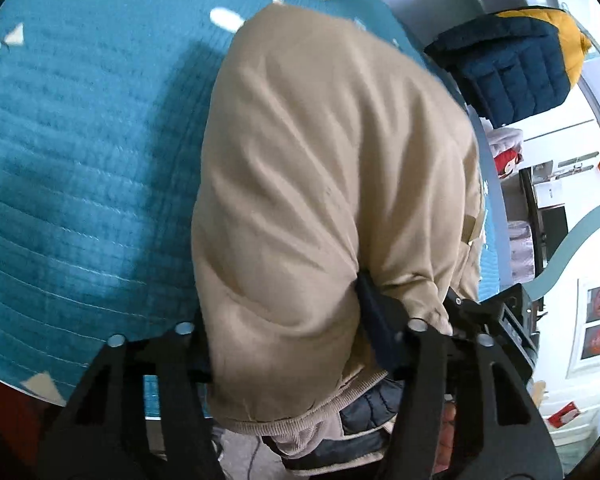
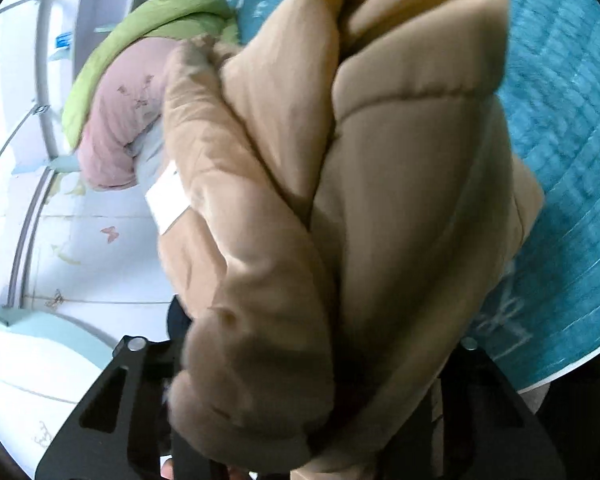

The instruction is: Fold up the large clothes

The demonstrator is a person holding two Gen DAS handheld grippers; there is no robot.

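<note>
A padded beige jacket (image 1: pixel 320 168) hangs bunched over the teal quilted bed cover (image 1: pixel 80 140). My left gripper (image 1: pixel 292 344) is shut on the beige jacket near its ribbed hem; the dark lining shows below. In the right wrist view the same jacket (image 2: pixel 360 220) fills the middle, folded in thick rolls. My right gripper (image 2: pixel 312 360) is shut on it, and the fabric hides both fingertips. A white label (image 2: pixel 168 196) shows on the jacket's left side.
A green garment (image 2: pixel 140 40) and a pink one (image 2: pixel 120 128) are piled at the bed's far end. A navy and yellow padded jacket (image 1: pixel 516 68) lies to the right of the bed. White cabinets (image 2: pixel 60 240) stand beside the bed.
</note>
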